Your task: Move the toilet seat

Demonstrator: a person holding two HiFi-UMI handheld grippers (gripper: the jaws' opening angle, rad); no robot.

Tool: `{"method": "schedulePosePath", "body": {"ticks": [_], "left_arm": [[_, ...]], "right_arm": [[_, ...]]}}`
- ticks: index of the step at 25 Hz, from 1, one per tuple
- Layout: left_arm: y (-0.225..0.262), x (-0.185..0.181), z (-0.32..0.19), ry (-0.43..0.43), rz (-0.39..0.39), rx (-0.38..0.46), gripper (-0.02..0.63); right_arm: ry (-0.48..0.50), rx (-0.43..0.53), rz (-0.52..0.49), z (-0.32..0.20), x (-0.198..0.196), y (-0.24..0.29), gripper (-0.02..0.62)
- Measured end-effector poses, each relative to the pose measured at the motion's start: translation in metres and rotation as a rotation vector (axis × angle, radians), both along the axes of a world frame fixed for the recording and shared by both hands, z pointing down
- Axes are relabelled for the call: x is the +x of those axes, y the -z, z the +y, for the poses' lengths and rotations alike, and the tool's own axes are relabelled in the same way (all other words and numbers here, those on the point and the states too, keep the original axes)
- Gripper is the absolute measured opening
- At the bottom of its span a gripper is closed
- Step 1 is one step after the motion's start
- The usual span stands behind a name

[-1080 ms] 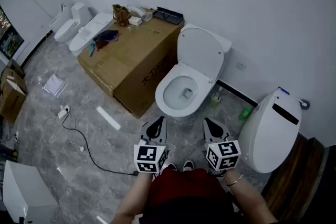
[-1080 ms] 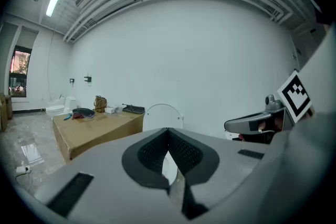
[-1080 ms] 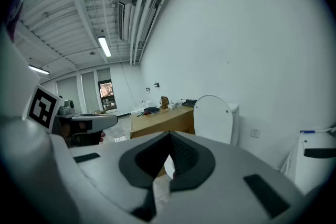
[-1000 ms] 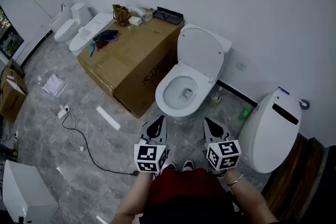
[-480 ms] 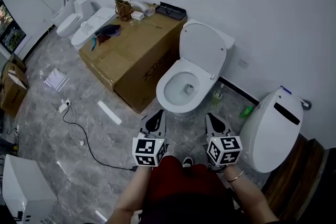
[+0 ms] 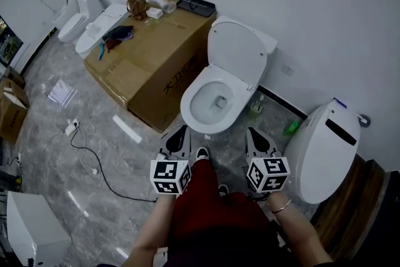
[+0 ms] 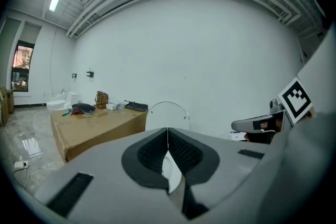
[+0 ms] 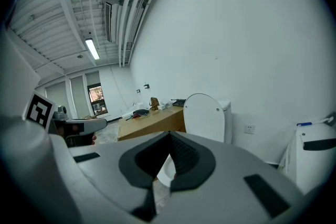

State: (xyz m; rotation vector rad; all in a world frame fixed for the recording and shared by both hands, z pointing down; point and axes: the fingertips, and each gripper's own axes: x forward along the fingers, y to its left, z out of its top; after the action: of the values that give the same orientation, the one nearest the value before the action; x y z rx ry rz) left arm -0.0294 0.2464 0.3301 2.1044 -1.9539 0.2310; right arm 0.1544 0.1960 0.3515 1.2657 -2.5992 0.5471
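Note:
A white toilet (image 6: pixel 212 103) stands against the wall with its seat and lid (image 6: pixel 236 53) raised upright; the lid (image 7: pixel 167 115) (image 8: pixel 206 117) also shows in both gripper views. My left gripper (image 6: pixel 181 132) is shut and empty, just short of the bowl's front left rim. My right gripper (image 6: pixel 255 134) is shut and empty too, in front of the bowl's right side. Neither touches the toilet. Its jaws meet tip to tip in each gripper view (image 7: pixel 167 129) (image 8: pixel 169 135).
A long cardboard box (image 6: pixel 147 62) with a bag and small items lies left of the toilet. Another white toilet with a closed lid (image 6: pixel 322 150) stands at the right. Two more toilets (image 6: pixel 81 19) stand far left. A cable (image 6: pixel 94 166) runs over the marble floor.
Both grippers have come forward toward the toilet bowl, and the person has stepped closer. The jaws stayed shut.

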Motion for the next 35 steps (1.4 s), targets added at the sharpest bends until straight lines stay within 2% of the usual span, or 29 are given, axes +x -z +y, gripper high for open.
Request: {"method": "schedulePosePath", "body": {"ticks": [7,20,24,35], "left_arm": [[-0.022,-0.034,-0.065,-0.029,0.006,-0.041,0.027],[-0.065,-0.111,-0.184,-0.070,0.035,-0.154,0.028],[-0.081,-0.125,-0.202,-0.085,0.045,-0.193,0.028],[-0.150,-0.140,-0.220,-0.085,0.049,-0.343,0.029]], "right_arm": [[-0.061,-0.048,0.031,-0.062,-0.017,-0.019,0.015],[-0.201,-0.204,0.064,-0.163,-0.056,-0.062,0.015],[-0.250,-0.255,0.073,-0.178,-0.058,-0.078,0.015],[-0.252,-0.410,0.141,-0.190,-0.057,-0.148,0.015]]}}
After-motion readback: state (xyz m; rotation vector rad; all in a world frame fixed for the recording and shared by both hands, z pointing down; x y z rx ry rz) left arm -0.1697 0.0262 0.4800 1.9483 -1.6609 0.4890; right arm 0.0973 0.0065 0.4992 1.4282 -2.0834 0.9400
